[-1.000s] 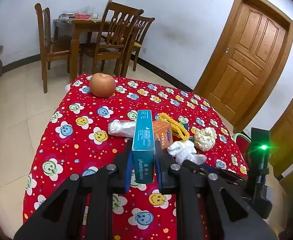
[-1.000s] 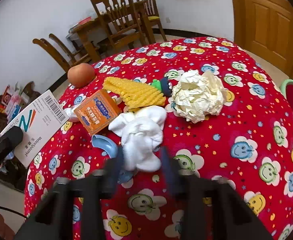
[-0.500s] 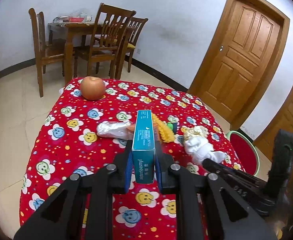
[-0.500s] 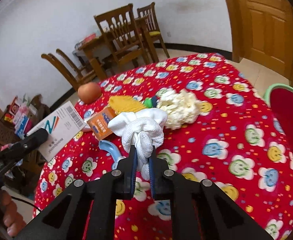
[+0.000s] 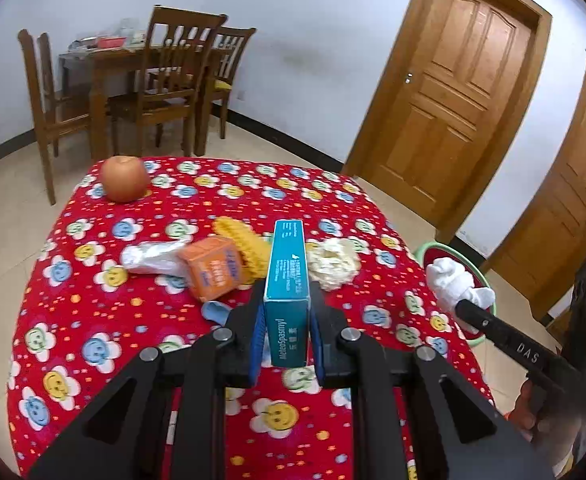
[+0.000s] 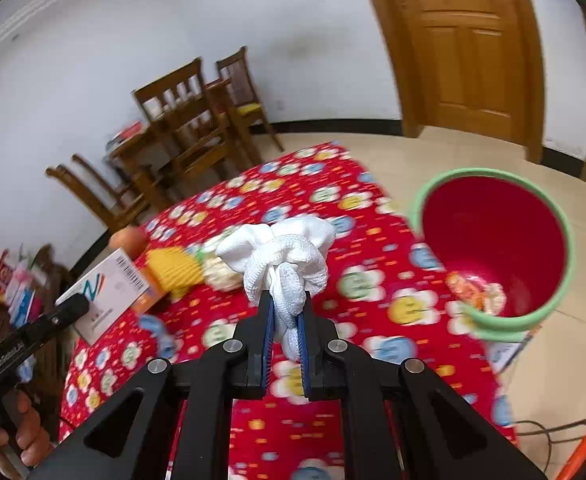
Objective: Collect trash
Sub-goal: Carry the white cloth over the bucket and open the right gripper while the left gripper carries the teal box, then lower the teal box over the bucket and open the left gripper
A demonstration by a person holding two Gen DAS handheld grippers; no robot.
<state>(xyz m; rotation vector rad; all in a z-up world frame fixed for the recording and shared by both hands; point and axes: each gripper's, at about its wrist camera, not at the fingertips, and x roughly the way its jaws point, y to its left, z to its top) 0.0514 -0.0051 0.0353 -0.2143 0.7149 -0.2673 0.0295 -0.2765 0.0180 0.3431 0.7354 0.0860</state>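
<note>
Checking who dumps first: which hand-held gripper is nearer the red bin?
Right. The right hand-held gripper, clamping the white tissue wad, is beside the red bin; the left hand-held gripper is over mid-table.

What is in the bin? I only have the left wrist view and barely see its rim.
Observer: The bin is red inside, with a few orange and white scraps at the bottom.
Operator: Is the cloth held well?
Observer: The right tool pinches the twisted tail of the cloth between both pads.
Operator: What is on my box's far face?
Observer: The box in the left tool has a white face with a barcode.
</note>
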